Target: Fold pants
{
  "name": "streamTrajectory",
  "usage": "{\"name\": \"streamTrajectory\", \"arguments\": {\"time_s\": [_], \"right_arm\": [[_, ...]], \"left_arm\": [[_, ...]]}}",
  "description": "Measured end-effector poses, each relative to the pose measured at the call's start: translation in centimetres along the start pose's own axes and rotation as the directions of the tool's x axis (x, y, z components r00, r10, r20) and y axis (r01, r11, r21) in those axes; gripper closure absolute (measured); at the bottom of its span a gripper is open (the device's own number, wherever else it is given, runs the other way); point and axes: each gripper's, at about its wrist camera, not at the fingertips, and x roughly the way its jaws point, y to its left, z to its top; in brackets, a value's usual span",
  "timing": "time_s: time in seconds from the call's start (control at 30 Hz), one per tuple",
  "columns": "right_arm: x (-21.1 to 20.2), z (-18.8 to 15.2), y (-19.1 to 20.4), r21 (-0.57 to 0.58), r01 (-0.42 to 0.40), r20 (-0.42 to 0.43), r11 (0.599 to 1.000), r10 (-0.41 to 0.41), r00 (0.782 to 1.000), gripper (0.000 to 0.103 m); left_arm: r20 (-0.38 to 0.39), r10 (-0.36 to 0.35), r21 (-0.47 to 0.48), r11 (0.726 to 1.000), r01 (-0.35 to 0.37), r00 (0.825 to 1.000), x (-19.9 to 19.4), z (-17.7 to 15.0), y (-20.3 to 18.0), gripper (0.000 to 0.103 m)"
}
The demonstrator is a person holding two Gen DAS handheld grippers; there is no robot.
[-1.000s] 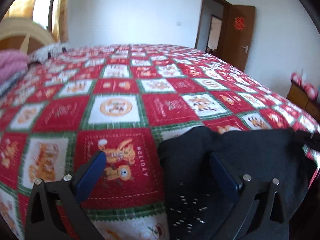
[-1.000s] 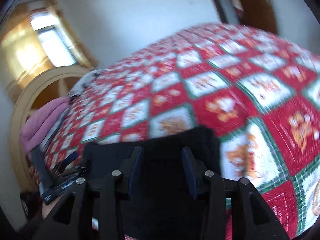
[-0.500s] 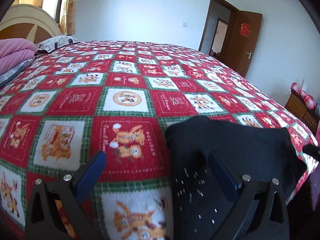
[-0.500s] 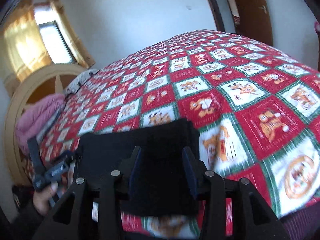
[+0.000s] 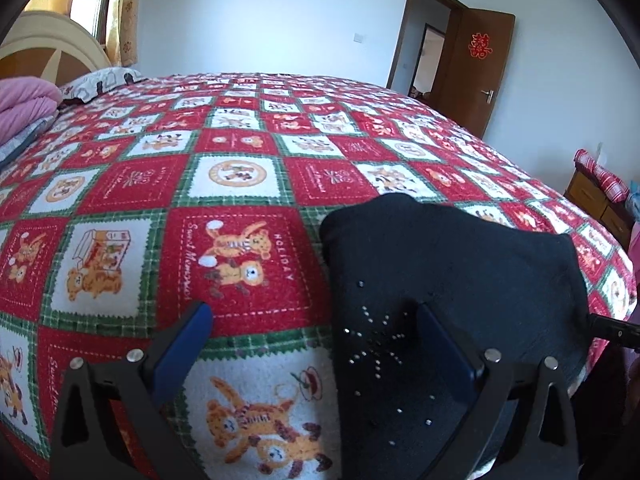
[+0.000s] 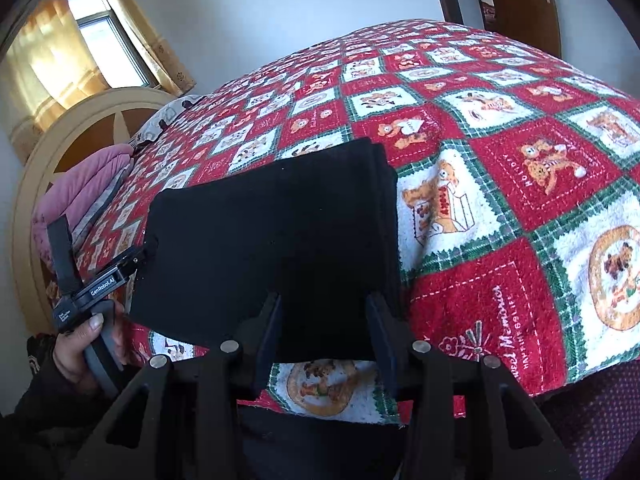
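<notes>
The black pants (image 5: 452,268) lie folded into a compact rectangle near the front edge of the bed; they also show in the right wrist view (image 6: 272,232). Small studs dot the near part. My left gripper (image 5: 316,324) is open, its right finger over the pants' near edge and its left finger over the quilt. My right gripper (image 6: 324,312) is open, just above the pants' near edge, holding nothing. The left gripper also shows in the right wrist view (image 6: 132,260), held in a hand at the pants' left side.
A red, white and green patchwork quilt (image 5: 240,176) covers the bed. Pink bedding (image 5: 24,104) and a pillow lie by the wooden headboard (image 6: 80,128). A brown door (image 5: 480,76) stands open at the back right. A wooden nightstand (image 5: 600,200) stands at the right.
Both grippers have drawn back from the folded pants, so more of the bed shows. The pants lie still.
</notes>
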Motion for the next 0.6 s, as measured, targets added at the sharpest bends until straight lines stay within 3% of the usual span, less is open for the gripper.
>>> {"name": "streamTrajectory", "arguments": {"time_s": [0.1,0.23,0.33,0.5,0.6], "right_arm": [[-1.9,0.7,0.0,0.030,-0.039,0.054,0.999,0.037,0.998,0.058],[-3.6,2.0,-1.4,0.087,-0.015,0.141,0.996,0.002,0.990,0.051],[-2.7,2.5,-3.5,0.167,-0.023,0.127,0.986,0.001,0.992,0.051],[-0.4,3.1,-4.7,0.212,-0.094,0.090,0.973,0.076,0.993,0.051],[1.4,3.4,-4.5,0.208,-0.139,0.054,0.968,0.130,0.990,0.051]], "left_arm": [[0.036,-0.081,-0.011,0.997,0.082,0.996,-1.4,0.2,-0.1,0.000],[0.032,-0.080,0.023,0.997,0.079,0.996,-0.8,0.2,-0.6,0.000],[0.011,-0.091,-0.002,0.996,0.091,0.996,0.2,-0.1,-0.2,0.000],[0.038,-0.149,0.000,0.989,0.149,0.988,0.5,0.1,-0.2,0.001],[0.037,-0.189,-0.010,0.982,0.189,0.981,0.7,0.3,-0.3,0.014]]}}
